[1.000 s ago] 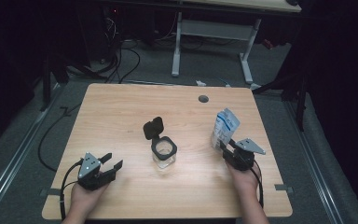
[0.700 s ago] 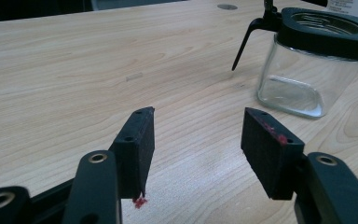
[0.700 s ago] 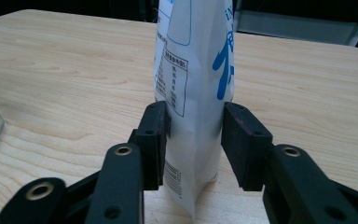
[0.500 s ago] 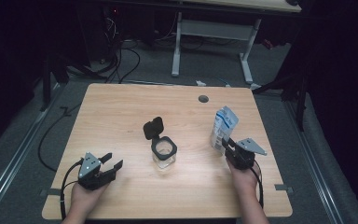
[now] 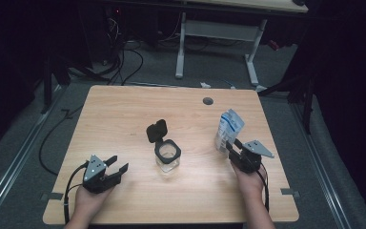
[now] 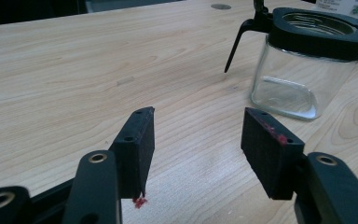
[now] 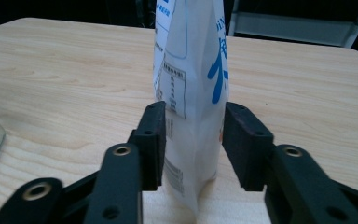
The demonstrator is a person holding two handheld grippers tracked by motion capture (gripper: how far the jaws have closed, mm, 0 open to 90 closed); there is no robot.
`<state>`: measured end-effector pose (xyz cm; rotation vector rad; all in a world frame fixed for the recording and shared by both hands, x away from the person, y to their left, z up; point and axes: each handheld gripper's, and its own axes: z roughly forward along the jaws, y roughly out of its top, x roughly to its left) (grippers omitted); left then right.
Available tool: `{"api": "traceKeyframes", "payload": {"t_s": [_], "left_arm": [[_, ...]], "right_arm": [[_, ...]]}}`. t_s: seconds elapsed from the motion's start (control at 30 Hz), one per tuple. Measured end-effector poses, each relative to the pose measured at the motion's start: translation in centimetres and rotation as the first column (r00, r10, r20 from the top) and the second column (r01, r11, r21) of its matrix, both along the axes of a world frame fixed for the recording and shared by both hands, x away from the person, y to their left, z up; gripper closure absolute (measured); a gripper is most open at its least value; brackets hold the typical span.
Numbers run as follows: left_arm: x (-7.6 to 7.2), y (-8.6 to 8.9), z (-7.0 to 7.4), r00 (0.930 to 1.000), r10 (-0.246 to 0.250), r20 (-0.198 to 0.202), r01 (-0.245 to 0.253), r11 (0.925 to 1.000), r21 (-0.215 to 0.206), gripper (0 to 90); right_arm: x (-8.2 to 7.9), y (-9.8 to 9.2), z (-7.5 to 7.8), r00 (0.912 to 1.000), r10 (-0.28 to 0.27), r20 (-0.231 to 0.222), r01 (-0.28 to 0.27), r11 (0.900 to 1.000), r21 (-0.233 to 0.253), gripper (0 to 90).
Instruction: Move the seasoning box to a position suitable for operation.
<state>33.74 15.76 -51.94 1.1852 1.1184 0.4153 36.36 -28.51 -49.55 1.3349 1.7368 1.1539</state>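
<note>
Standing jar [image 5: 167, 156] left of pouch [image 5: 229, 130].

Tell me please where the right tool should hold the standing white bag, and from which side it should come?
Grip the white bag low on its body, from the person's side, as the right tool already sits: one jaw on each flat face. The bag stands upright and is thin there, so it fits between the jaws. The left jaw seems to touch it; the right one shows a small gap.
</note>
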Motion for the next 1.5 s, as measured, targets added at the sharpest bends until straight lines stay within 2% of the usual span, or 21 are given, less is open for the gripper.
{"api": "traceKeyframes", "payload": {"t_s": [0.17,0.27,0.43,0.5,0.63,0.67,0.7,0.73,0.83,0.97,1.03,1.13,1.2,1.27,1.37,1.4,1.47,1.5], "left_arm": [[0.1,0.3,0.0,1.0000,0.006,-0.003,-0.006,1.0000,-0.001,45.0],[0.1,0.3,0.0,1.0000,0.008,-0.004,-0.008,0.9999,-0.007,45.0],[0.1,0.2,-0.1,0.9999,0.006,-0.009,-0.006,1.0000,-0.008,45.0],[0.1,0.2,-0.1,1.0000,0.005,-0.008,-0.005,1.0000,-0.008,45.0],[0.1,0.2,-0.2,1.0000,0.005,-0.009,-0.005,1.0000,-0.002,45.0],[0.1,0.2,-0.2,1.0000,0.005,-0.008,-0.005,1.0000,-0.002,45.0],[0.1,0.2,-0.2,1.0000,0.007,-0.007,-0.007,1.0000,-0.004,45.0],[0.1,0.2,-0.1,0.9999,0.006,-0.009,-0.006,0.9999,-0.008,45.0],[0.1,0.3,-0.1,0.9999,0.008,-0.008,-0.008,0.9999,-0.011,45.0],[0.1,0.4,-0.1,0.9999,0.010,-0.006,-0.010,0.9999,-0.007,45.0],[0.1,0.4,-0.1,0.9999,0.012,-0.006,-0.012,0.9999,-0.010,45.0],[0.2,0.5,-0.1,0.9999,0.013,-0.006,-0.013,0.9999,-0.010,45.0],[0.2,0.5,-0.1,0.9999,0.013,-0.008,-0.013,0.9998,-0.012,45.0],[0.1,0.5,0.0,0.9999,0.013,-0.007,-0.013,0.9998,-0.013,45.0],[0.1,0.5,-0.1,0.9999,0.014,-0.009,-0.014,0.9998,-0.013,45.0],[0.2,0.5,-0.1,0.9998,0.015,-0.009,-0.015,0.9998,-0.014,45.0],[0.2,0.5,-0.2,0.9999,0.013,-0.009,-0.013,0.9999,-0.010,45.0],[0.2,0.4,-0.2,0.9999,0.013,-0.009,-0.013,0.9999,-0.009,45.0]], "right_arm": [[0.7,0.3,0.3,0.9998,0.001,0.019,-0.001,1.000,-0.004,58.9],[0.8,0.4,0.3,0.9997,0.000,0.023,0.000,1.000,-0.008,66.3],[0.6,0.2,0.6,0.9996,0.008,0.027,-0.008,1.000,-0.012,85.0],[0.5,0.1,0.7,0.9997,0.007,0.023,-0.006,1.000,-0.020,86.0],[0.5,0.2,0.8,0.9999,0.001,0.017,0.000,1.000,-0.029,85.1],[0.6,0.2,0.8,0.9998,-0.005,0.018,0.006,1.000,-0.025,80.6],[0.6,0.2,0.8,0.9998,-0.011,0.016,0.011,1.000,-0.021,70.8],[0.7,0.2,0.8,0.9998,-0.016,0.013,0.016,1.000,-0.010,66.3],[1.0,0.4,0.8,0.9997,-0.013,0.019,0.013,1.000,-0.015,62.3],[1.4,0.6,0.5,0.9997,-0.018,0.015,0.019,1.000,-0.010,61.9],[1.5,0.7,0.5,0.9998,-0.016,0.015,0.017,1.000,-0.011,67.4],[1.5,0.6,0.6,0.9999,-0.006,0.009,0.006,1.000,-0.004,84.9],[1.5,0.7,0.7,0.9999,-0.009,0.006,0.010,0.999,-0.031,87.3],[1.5,0.6,0.7,1.0000,-0.006,-0.001,0.006,0.999,-0.036,87.4],[1.5,0.7,0.7,1.0000,-0.009,0.002,0.009,0.999,-0.042,86.1],[1.5,0.7,0.7,0.9999,-0.012,0.007,0.013,0.999,-0.040,81.2],[1.6,0.7,0.7,0.9999,-0.013,0.009,0.013,1.000,-0.016,64.1],[1.7,0.6,0.7,0.9999,-0.011,0.010,0.011,1.000,0.000,59.5]]}}
